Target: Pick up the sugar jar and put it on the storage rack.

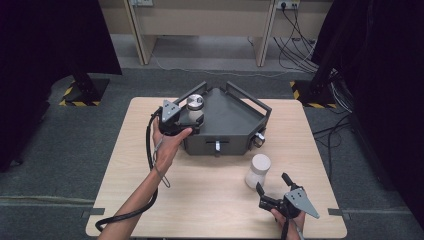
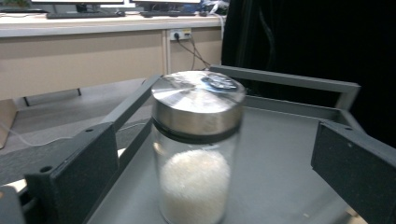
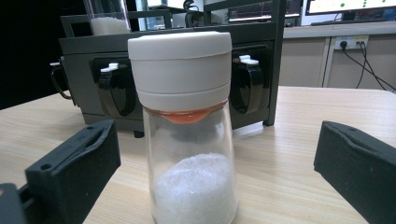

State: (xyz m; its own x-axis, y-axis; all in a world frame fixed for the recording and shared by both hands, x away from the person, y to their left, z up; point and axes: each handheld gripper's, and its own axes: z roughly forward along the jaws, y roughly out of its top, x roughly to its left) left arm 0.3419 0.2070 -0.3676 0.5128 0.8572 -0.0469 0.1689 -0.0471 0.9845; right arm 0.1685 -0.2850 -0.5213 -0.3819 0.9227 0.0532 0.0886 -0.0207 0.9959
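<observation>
Two jars, each between spread jaws, gaps either side

We see a rack on the far half of the table. A metal-lidded jar stands on the rack's left end. A white-capped jar stands on the table in front of the rack's right end, just clear of it, near the right edge.

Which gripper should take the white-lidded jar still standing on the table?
Right. The right gripper sits open just behind the white-lidded jar, which stands between its jaws in the right gripper view. The left gripper is up at the grey rack, around the steel-lidded jar.
</observation>
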